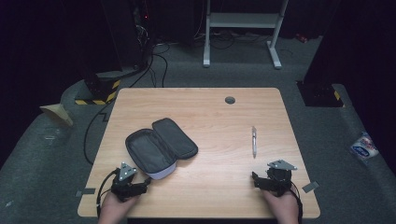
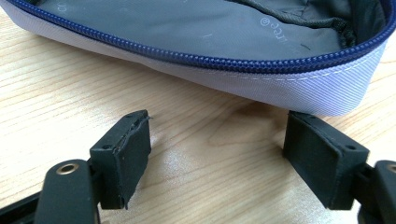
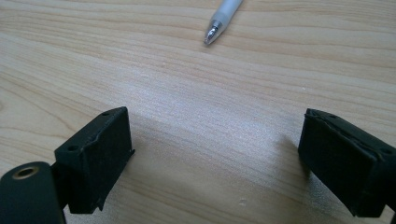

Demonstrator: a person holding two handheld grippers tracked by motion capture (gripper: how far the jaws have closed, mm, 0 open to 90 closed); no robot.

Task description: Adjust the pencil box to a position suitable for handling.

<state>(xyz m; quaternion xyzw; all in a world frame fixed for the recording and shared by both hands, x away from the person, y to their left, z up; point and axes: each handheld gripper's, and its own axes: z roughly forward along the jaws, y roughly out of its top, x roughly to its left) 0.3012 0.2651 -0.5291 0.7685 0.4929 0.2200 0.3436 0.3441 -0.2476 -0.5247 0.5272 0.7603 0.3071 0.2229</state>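
Dark room and grey carpet surround your wooden table [image 1: 219, 112], and most of what stands behind it is lost in shadow. Your pencil case [image 1: 161, 147] lies unzipped and spread flat on the left half of the table, its two grey-lined halves facing up; from above the pale outer fabric peeks out only at the near corner. In the left gripper view the case [image 2: 261, 84] runs off the top and both sides, so you see just a stretch of blue zipper, grey lining with faint printed marks too small to read, and a dark cord at the upper right. Your left gripper [image 1: 144, 185] sits just beside that near corner, jaws spread wide with bare wood between them, not touching the case. Your pen [image 1: 254, 141] lies on the right half, well apart from the case. In the right gripper view only the pen's [image 3: 219, 23] tip and a bit of frosted barrel show, the rest cut off at the top. Your right gripper [image 1: 254, 179] rests near the front edge, jaws wide apart and holding nothing
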